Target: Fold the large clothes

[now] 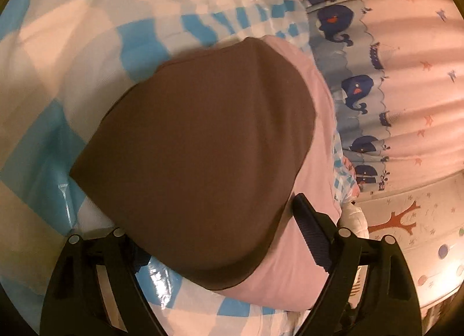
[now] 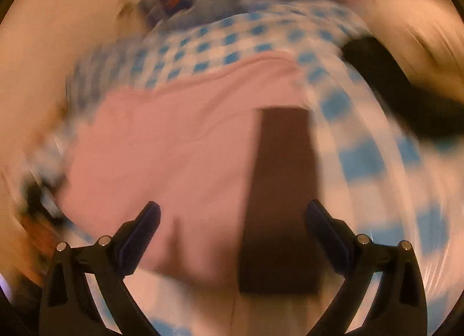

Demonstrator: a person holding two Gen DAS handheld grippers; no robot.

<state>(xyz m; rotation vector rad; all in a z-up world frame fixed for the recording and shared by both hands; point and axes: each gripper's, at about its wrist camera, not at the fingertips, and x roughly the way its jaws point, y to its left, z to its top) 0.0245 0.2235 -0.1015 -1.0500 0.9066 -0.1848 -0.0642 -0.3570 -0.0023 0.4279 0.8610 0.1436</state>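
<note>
**Soft pink and brown garment lies folded on the checked cover, both claws released**

On the left, the left gripper (image 1: pixel 220 220) hangs low over the garment (image 1: pixel 203 144), its jaws spread wide. One ribbed finger (image 1: pixel 311 237) shows clearly above the pink edge; the other is hidden under the brown fold, so I cannot tell whether it touches the cloth. Nothing looks pinched between them. The brown panel sits on top with pink fabric peeking out along its right and lower sides. Under it is a glossy blue-and-white checked cover (image 1: pixel 87 40), and beyond that a curtain with whales (image 1: pixel 377 89).

Further right, the right gripper (image 2: pixel 232 228) is also released, jaws apart and clear above the cloth. That view is smeared with motion blur, but the pink spread and a narrow brown strip (image 2: pixel 281 191) can be made out on the same checked cover.

This looks like light, limp jersey: it should drape and sag rather than hold a shape, and the shiny cover beneath probably lets it slide. I would take it by a hemmed edge or corner, where the layers are doubled, one claw at each end, so the fold stays square when lifted.
</note>
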